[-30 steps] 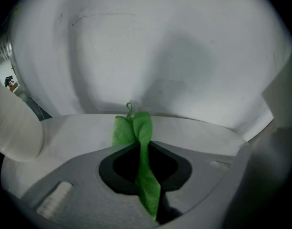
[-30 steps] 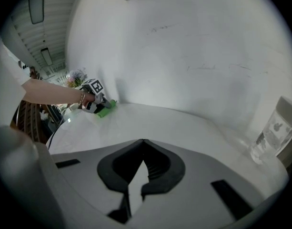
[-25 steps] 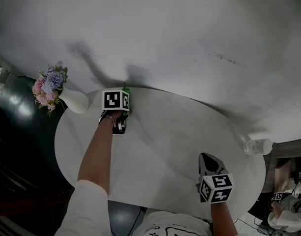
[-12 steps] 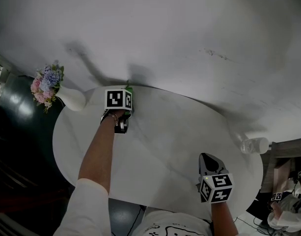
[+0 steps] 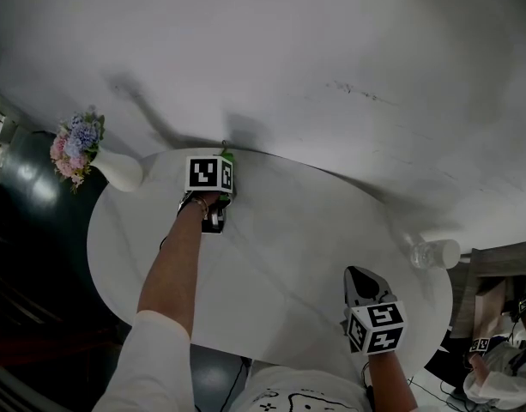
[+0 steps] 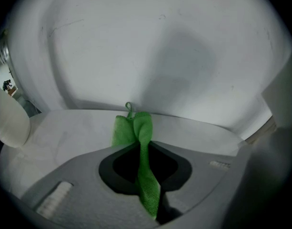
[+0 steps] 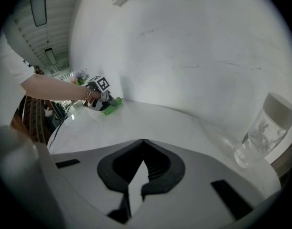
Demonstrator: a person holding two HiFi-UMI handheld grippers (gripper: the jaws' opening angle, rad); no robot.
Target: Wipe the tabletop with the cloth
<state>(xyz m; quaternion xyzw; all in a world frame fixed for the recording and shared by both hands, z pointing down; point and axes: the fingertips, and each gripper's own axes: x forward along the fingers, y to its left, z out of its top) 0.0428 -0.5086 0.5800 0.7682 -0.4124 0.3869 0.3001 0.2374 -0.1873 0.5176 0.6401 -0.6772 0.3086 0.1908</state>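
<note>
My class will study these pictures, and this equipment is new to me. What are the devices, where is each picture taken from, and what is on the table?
A person holds a hand-held gripper in each hand. One picture comes from a camera on the person's head, looking down; the other two from cameras riding on the grippers. The left hand-held gripper is shut on a green cloth at the far edge of the round table. The right hand-held gripper is shut and empty. A vase of flowers and a clear bottle stand on the table.
</note>
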